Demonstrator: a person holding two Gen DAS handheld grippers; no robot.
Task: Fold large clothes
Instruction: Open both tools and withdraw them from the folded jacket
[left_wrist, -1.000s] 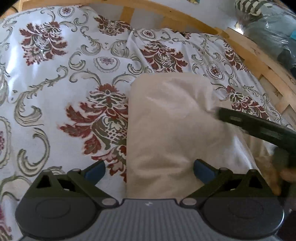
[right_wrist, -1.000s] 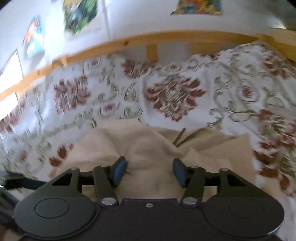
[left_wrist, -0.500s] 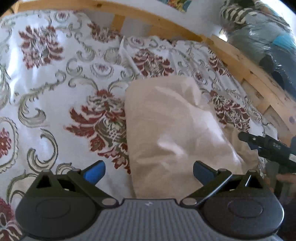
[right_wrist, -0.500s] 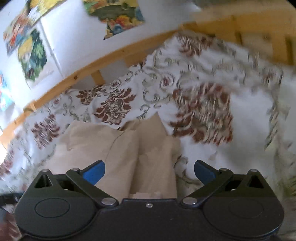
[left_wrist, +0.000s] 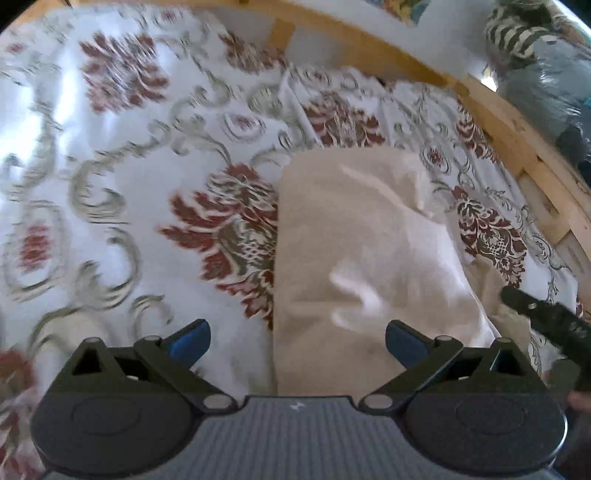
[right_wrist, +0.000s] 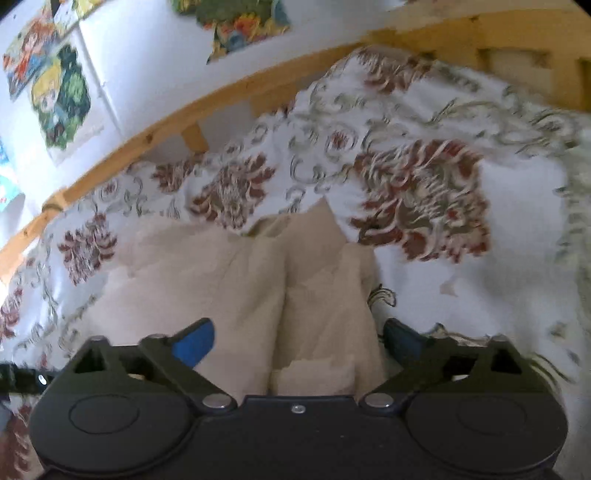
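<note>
A: Bedspread (left_wrist: 122, 206) on the left, floral, bare of clothing. Left gripper (left_wrist: 297, 341) hovers above it with jaws spread wide, nothing between the pads. Beige garment (left_wrist: 354, 258) lies just right of centre, its long left edge running straight and clean.

B: Progress?

A: Judging by shape, it is already a narrow stacked bundle, so the main folds look done. Far end is square. Right side is looser: a layer sticks out near the wooden bed rail (left_wrist: 517, 147).

B: From the other camera?

A: Garment (right_wrist: 236, 291) shows two lobes with a crease between, and a pointed flap standing up at the far end. Right gripper (right_wrist: 299, 343) has just been opening and now stands fully spread. Cloth sits below and between the blue pads, but they do not press on it.

B: What's left?

A: Probably flattening that flap and tucking the loose right layer, or one last fold across.

B: Room?

A: Plenty of open bedspread (right_wrist: 498, 280) to the right in that view. Rail and wall posters (right_wrist: 59, 92) bound the far side.
</note>
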